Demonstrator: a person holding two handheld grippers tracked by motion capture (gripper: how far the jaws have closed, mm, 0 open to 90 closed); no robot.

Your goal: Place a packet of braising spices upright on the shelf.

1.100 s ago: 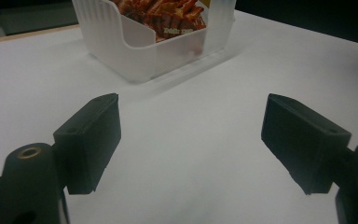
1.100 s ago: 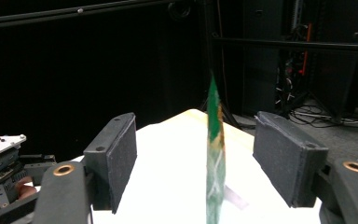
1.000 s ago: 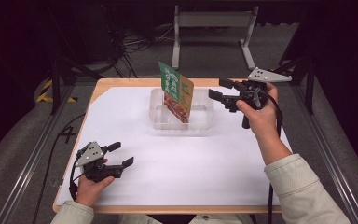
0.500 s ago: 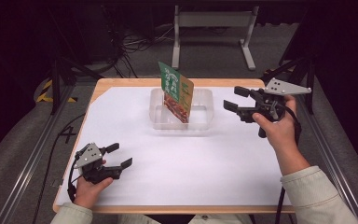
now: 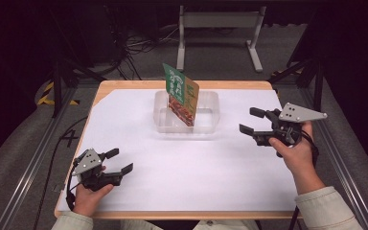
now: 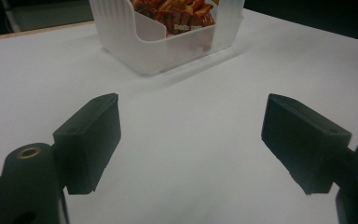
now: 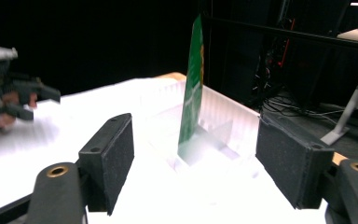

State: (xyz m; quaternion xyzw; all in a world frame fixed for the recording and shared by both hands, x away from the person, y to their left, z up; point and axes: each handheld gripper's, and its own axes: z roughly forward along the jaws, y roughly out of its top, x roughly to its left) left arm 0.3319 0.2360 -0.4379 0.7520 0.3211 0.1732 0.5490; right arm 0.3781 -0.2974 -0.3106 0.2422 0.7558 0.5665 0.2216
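1. Clear plastic bin [image 5: 187, 117] stands at the far middle of the tabletop [image 5: 196, 177], with a green snack packet [image 5: 180, 93] upright inside.
2. Your right gripper [image 5: 252, 120] is spread wide and empty, to the right of the bin, apart from it.
3. Your left gripper [image 5: 119, 161], spread too, rests well nearer you.

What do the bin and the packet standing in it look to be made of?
Bin: likely frosted translucent plastic, since the packet shows dimly through its ribbed walls. Packet: thin, flat printed film or card, which one unclear; it stands edge-on in the right gripper view.
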